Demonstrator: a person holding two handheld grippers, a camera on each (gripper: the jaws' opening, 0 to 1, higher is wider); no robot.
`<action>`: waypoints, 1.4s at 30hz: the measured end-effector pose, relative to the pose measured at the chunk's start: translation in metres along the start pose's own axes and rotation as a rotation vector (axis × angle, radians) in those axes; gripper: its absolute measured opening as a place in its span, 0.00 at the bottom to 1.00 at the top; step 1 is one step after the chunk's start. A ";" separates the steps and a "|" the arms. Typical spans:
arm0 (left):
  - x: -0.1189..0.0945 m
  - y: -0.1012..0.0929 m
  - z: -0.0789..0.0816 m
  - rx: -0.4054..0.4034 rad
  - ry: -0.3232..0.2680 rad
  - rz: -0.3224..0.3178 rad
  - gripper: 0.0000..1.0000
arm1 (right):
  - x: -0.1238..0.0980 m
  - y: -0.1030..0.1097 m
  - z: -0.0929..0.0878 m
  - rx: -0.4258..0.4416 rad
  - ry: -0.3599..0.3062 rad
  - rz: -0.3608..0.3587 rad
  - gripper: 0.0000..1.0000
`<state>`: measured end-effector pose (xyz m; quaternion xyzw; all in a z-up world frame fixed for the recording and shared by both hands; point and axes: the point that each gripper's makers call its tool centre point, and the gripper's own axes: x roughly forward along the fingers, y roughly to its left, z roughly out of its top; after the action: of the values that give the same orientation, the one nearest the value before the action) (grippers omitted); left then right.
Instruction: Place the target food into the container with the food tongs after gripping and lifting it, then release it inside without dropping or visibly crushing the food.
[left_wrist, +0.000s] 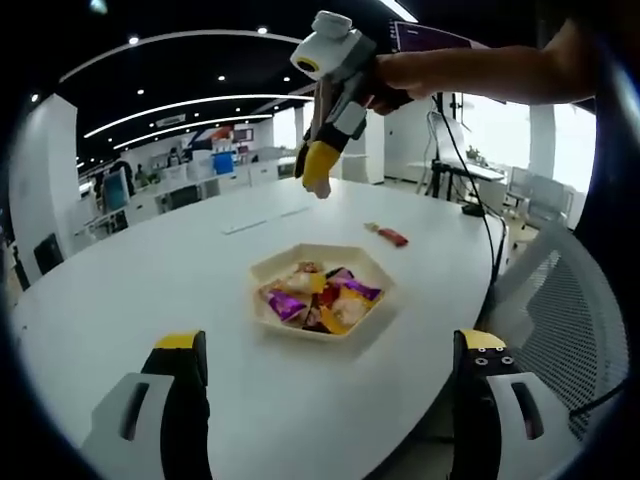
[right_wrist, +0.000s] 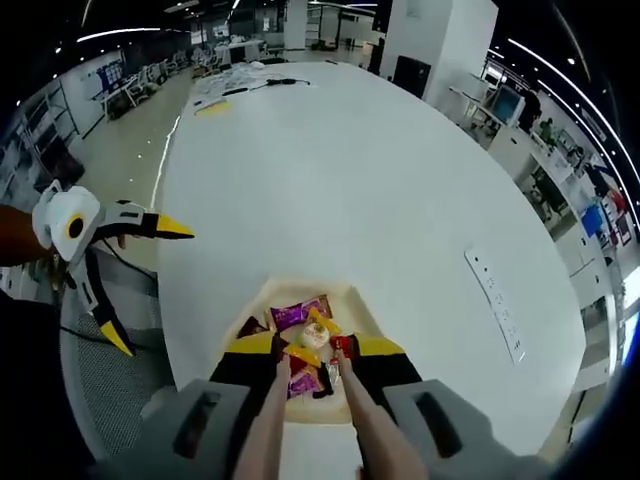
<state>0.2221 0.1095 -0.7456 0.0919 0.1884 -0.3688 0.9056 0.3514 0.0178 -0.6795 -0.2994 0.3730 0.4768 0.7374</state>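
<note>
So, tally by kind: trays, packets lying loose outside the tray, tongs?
tray: 1
loose packet: 1
tongs: 1
Total: 3

Left gripper (left_wrist: 330, 355) jaws spread wide at the bottom — hexagonal tray (left_wrist: 375, 268) of wrapped snacks (left_wrist: 318, 297) mid-frame, right gripper (left_wrist: 315, 170) hanging above.

Left gripper (left_wrist: 325, 350) sits at the frame's bottom, jaws spread wide. Right gripper (left_wrist: 316, 170), upper centre, is gripped by a hand (left_wrist: 395, 80), jaws nearly closed.
</note>
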 end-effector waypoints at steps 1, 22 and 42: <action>0.000 0.000 0.000 -0.003 -0.001 0.000 1.00 | -0.002 0.001 0.001 -0.005 -0.017 0.013 0.27; -0.001 0.002 0.001 -0.002 -0.005 0.016 1.00 | -0.041 -0.045 -0.073 0.145 -0.055 -0.057 0.28; -0.002 0.005 0.003 -0.002 -0.015 0.025 0.99 | -0.049 -0.094 -0.145 0.344 -0.027 -0.233 0.28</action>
<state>0.2253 0.1128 -0.7419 0.0908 0.1808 -0.3579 0.9116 0.3873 -0.1554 -0.7091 -0.2037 0.4019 0.3215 0.8328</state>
